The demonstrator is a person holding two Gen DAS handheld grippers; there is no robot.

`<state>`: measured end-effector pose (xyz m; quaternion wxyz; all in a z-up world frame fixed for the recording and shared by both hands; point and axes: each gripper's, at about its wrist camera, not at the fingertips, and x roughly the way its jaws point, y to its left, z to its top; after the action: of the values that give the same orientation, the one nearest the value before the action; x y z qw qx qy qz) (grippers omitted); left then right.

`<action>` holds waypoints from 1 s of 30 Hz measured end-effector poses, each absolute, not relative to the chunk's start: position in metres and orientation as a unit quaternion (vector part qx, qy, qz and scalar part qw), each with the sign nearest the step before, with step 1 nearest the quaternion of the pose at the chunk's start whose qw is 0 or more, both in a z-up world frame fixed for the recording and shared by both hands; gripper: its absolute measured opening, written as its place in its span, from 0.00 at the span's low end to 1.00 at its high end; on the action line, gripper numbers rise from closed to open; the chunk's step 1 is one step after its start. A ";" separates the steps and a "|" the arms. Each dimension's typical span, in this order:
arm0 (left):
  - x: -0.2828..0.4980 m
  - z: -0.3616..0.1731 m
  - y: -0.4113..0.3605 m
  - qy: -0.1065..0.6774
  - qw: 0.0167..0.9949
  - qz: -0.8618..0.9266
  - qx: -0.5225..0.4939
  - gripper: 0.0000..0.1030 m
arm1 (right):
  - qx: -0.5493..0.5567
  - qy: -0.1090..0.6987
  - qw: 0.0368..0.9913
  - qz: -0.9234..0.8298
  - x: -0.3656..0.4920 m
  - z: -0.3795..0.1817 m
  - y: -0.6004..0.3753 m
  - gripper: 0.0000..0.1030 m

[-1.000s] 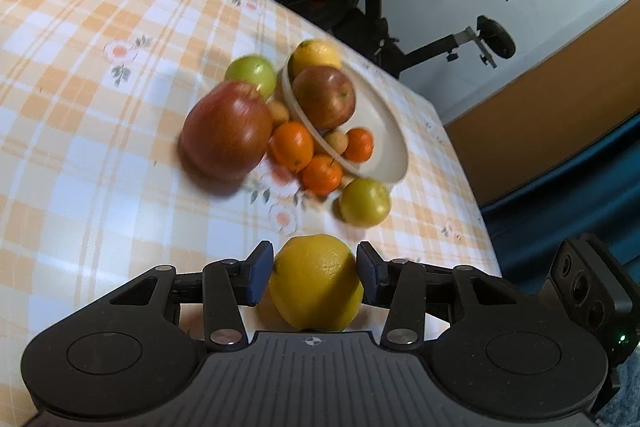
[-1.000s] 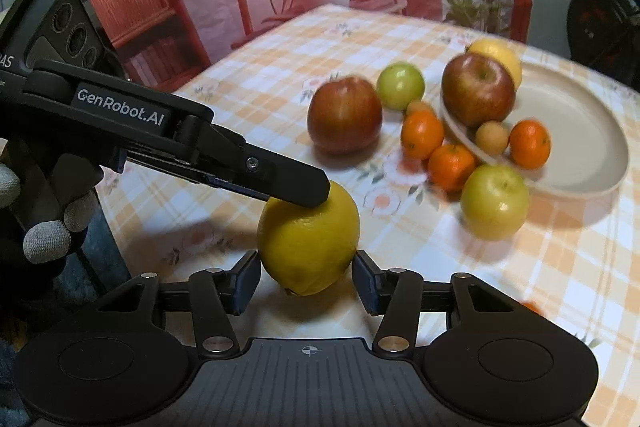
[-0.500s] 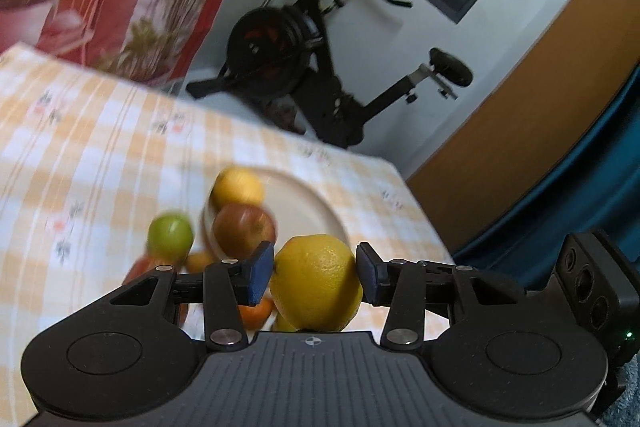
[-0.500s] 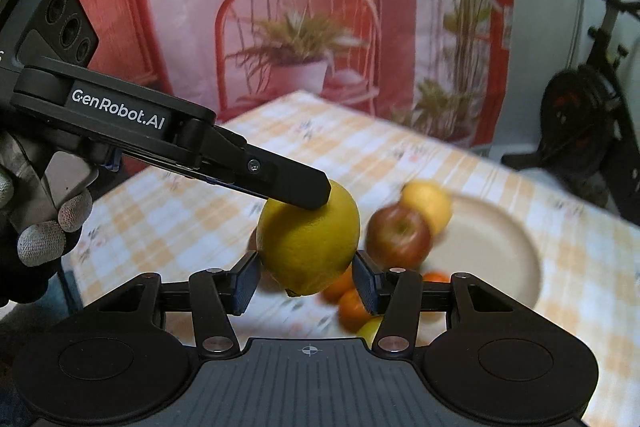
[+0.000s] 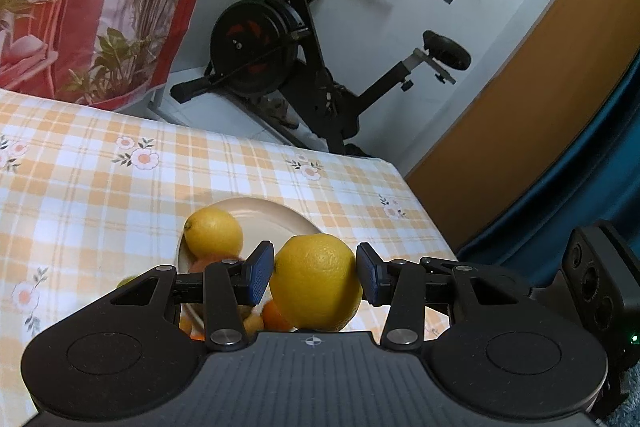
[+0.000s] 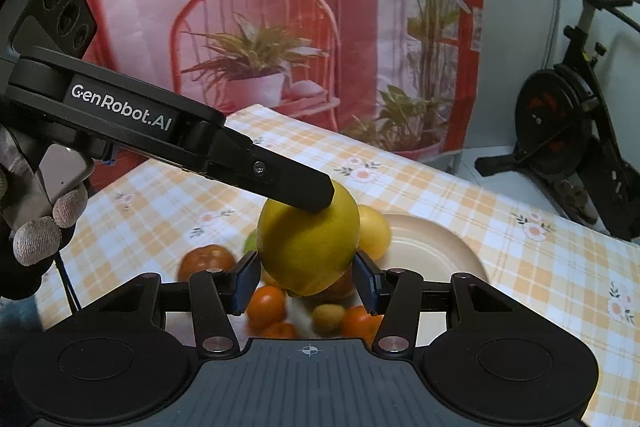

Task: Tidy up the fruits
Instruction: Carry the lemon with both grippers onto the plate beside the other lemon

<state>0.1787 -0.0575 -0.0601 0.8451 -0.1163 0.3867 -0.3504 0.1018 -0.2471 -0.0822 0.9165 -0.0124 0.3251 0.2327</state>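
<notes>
A big yellow lemon (image 5: 316, 283) hangs in the air above the table, and both grippers grip it crosswise. My left gripper (image 5: 313, 273) has a blue pad on each side of it. In the right wrist view the same lemon (image 6: 308, 243) sits between the pads of my right gripper (image 6: 304, 281), and a left gripper finger (image 6: 296, 187) presses on its top. Below lies a beige plate (image 6: 440, 247) with a second lemon (image 6: 374, 231) on it. Mandarins (image 6: 266, 303), a small brown fruit (image 6: 328, 313) and a red apple (image 6: 206, 261) lie near the plate's rim.
The checked orange tablecloth (image 5: 100, 195) ends just past the plate (image 5: 280, 215). An exercise bike (image 5: 288, 67) stands behind the table. A gloved hand (image 6: 44, 227) holds the left gripper's handle. The right gripper's body (image 5: 592, 287) shows at the right edge.
Both grippers have risen with the lemon, off the tablecloth and toward the plate. The fruit group has slid from the middle of both views to below the lemon.
</notes>
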 end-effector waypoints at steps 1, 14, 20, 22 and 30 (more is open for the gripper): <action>0.185 -0.061 -0.062 0.389 0.845 -0.349 -0.113 0.46 | -0.010 0.327 0.917 0.230 0.108 -0.085 -0.250 0.45; 0.258 -0.090 -0.114 0.428 0.834 -0.341 -0.074 0.47 | 0.014 0.355 0.910 0.211 0.186 -0.132 -0.292 0.46; 0.277 -0.104 -0.122 0.446 0.829 -0.332 -0.065 0.47 | 0.021 0.370 0.905 0.210 0.209 -0.154 -0.298 0.45; 0.283 -0.108 -0.124 0.451 0.827 -0.329 -0.065 0.47 | 0.022 0.373 0.903 0.210 0.214 -0.159 -0.298 0.46; 0.293 -0.117 -0.129 0.460 0.825 -0.321 -0.062 0.47 | 0.020 0.381 0.901 0.206 0.224 -0.171 -0.297 0.46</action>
<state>0.2934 -0.1286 -0.1166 0.8253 -0.0624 0.4603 -0.3210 0.2238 -0.2966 -0.1709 0.9012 0.0202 0.3807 0.2059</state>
